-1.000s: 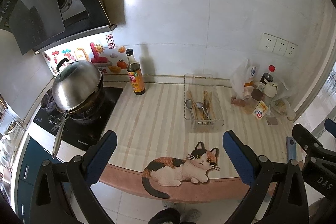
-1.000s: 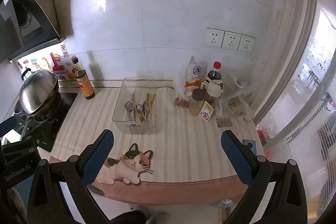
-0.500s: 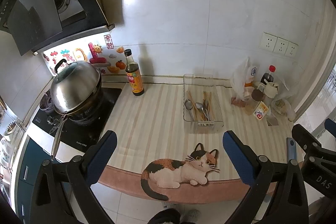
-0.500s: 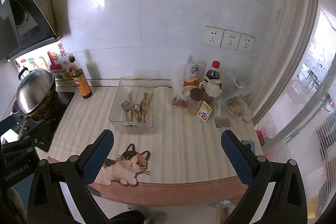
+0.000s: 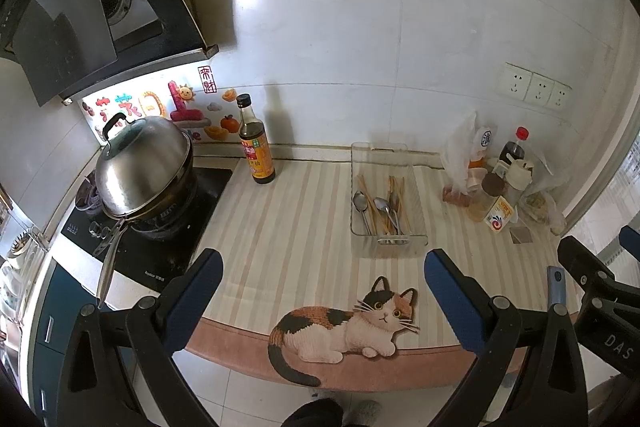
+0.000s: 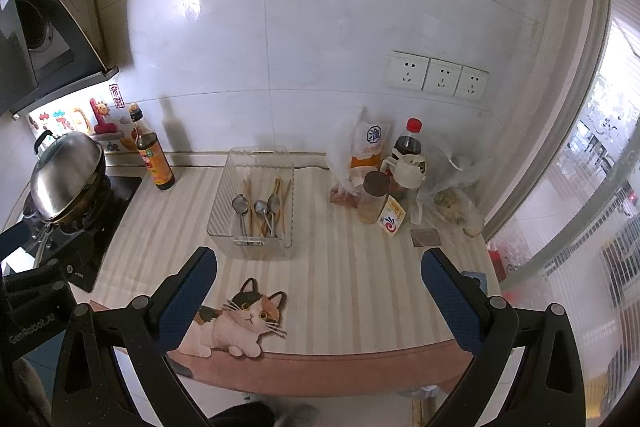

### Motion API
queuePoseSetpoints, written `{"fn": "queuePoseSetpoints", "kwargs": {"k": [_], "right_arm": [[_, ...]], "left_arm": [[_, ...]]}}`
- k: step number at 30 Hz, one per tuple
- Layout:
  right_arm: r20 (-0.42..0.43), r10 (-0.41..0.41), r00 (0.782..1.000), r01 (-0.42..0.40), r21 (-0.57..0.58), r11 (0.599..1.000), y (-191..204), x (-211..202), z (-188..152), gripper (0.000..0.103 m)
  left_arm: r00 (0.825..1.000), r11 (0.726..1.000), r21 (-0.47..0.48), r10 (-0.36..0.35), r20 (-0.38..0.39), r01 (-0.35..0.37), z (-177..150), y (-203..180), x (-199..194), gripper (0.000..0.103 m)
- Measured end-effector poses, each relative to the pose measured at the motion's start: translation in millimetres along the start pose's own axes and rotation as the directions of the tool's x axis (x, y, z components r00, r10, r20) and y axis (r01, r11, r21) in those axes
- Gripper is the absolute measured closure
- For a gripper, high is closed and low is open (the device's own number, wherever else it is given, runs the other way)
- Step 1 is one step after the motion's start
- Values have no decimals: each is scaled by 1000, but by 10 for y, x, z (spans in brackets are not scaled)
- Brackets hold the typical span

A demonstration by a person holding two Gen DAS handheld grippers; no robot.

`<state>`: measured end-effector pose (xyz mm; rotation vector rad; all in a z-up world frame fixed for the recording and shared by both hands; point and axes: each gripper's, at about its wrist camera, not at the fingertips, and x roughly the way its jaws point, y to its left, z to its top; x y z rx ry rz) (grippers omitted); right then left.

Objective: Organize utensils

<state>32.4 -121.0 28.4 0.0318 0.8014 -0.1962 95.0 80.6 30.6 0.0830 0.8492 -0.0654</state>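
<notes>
A clear ribbed plastic utensil tray (image 5: 387, 199) (image 6: 256, 203) stands on the striped beige counter (image 5: 304, 227) (image 6: 344, 267), near the back edge and roughly midway along it; inside lie three metal spoons (image 5: 380, 209) (image 6: 256, 209) with their bowls toward the wall, and among them several wooden chopsticks (image 5: 396, 195) (image 6: 280, 199) laid lengthwise; the spoons and chopsticks are mixed together rather than set in separate groups.

To the tray's left, near the back edge, a dark glass sauce bottle with a yellow-and-red label (image 5: 255, 143) (image 6: 154, 155) stands upright; beyond it, at the counter's left end, a black cooktop (image 5: 160, 239) carries a steel wok under a domed steel lid (image 5: 144, 167) (image 6: 66, 179), its long handle pointing toward the front edge. To the tray's right, toward the back right corner, a cluster of condiment bottles and plastic bags (image 5: 496, 183) (image 6: 392, 179) stands close together; three white wall sockets (image 5: 534, 89) (image 6: 438, 77) sit on the tiled wall above it. At the front edge a cat-shaped picture (image 5: 348, 327) (image 6: 236, 323) lies flat, partly overhanging.

The left gripper (image 5: 320, 291) hangs off the front edge, its blue-padded fingers (image 5: 196, 291) wide apart and holding nothing; the right gripper (image 6: 318, 291) hangs likewise in front of the counter, its fingers (image 6: 448, 291) spread wide and empty; both are well apart from the tray.
</notes>
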Motion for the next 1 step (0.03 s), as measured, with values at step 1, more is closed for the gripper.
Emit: {"fn": "queuePoseSetpoints", "kwargs": {"k": [1], "right_arm": [[-1,0,1000,0,0,1000,-9,8,-1,0]], "left_arm": [[1000,1000,1,-2,-1,2,1,-1,7,0]]}}
